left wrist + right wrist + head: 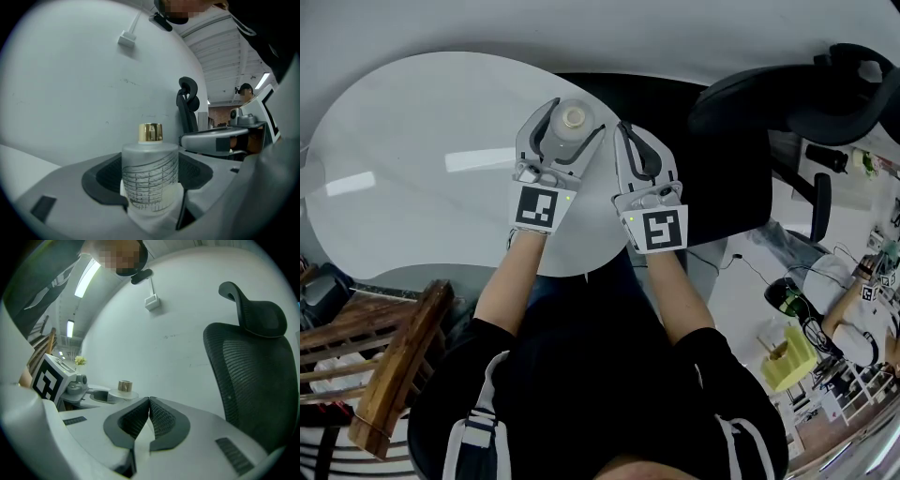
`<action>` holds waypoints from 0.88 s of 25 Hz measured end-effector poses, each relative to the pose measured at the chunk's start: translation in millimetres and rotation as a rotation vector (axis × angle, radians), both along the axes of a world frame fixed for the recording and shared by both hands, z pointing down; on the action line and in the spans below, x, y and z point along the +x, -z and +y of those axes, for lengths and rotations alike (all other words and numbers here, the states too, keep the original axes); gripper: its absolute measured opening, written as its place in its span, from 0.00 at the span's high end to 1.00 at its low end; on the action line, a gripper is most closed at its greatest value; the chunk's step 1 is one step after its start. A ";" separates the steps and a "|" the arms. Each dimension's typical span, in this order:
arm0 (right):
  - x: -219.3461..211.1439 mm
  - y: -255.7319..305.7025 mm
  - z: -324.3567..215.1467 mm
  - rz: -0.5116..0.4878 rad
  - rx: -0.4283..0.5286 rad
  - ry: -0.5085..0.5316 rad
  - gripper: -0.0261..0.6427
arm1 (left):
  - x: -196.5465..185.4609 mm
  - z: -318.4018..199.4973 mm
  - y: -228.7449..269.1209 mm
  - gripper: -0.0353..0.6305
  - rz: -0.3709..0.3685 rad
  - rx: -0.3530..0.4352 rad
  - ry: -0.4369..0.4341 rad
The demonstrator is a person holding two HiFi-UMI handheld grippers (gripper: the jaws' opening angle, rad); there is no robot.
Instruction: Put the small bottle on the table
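Observation:
A small frosted bottle (567, 128) with a gold cap (150, 132) and dark line print stands upright between the jaws of my left gripper (572, 117), which is shut on it over the right edge of the round white table (412, 178). In the left gripper view the bottle (150, 176) fills the gap between the two pads. My right gripper (623, 131) is just to the right of the left one, shut with nothing in it; its pads (161, 418) meet. From the right gripper view the bottle's cap (124, 386) shows at the left.
A black office chair (741, 150) stands right of the table, close behind my right gripper. A wooden chair (384, 366) is at the lower left. Cables, a yellow block (787, 356) and another person (853, 319) are on the floor at the right.

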State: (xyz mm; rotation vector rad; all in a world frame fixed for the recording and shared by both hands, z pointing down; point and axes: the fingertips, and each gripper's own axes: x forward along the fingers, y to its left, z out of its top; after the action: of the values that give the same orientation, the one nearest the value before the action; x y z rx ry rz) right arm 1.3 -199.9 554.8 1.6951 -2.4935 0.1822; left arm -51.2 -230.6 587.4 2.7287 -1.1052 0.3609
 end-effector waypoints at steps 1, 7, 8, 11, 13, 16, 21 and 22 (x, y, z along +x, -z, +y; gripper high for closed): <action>-1.0 -4.6 0.6 0.009 -0.023 0.005 0.93 | -0.1 -1.1 -1.5 0.45 -0.003 0.002 -0.001; -2.6 -23.3 0.3 0.019 -0.089 0.010 0.93 | 3.0 -6.4 -10.4 0.45 -0.023 0.031 -0.014; -2.8 -25.2 0.3 0.018 -0.093 0.010 0.93 | 3.0 -6.4 -12.9 0.45 -0.029 0.025 -0.014; -3.8 -27.3 -0.1 0.013 -0.095 0.006 0.93 | 2.5 -6.4 -18.1 0.45 -0.042 0.011 -0.012; -3.8 -26.1 -1.6 0.002 -0.082 -0.001 0.93 | 2.4 -7.2 -21.3 0.45 -0.048 0.001 -0.007; -4.5 -28.2 0.0 0.007 -0.109 0.004 0.93 | 2.1 -7.5 -27.2 0.45 -0.060 -0.017 -0.001; -4.5 -25.5 0.6 -0.002 -0.104 0.000 0.93 | 1.5 -6.5 -30.9 0.45 -0.063 -0.036 0.007; -4.0 -24.0 -0.2 -0.006 -0.090 -0.003 0.93 | 2.1 -6.4 -31.3 0.45 -0.066 -0.036 0.007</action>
State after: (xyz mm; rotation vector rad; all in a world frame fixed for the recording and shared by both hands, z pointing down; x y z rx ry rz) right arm -2.8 -200.0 578.8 1.6656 -2.4473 0.2958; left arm -49.1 -237.0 618.7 2.6994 -1.1125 0.4688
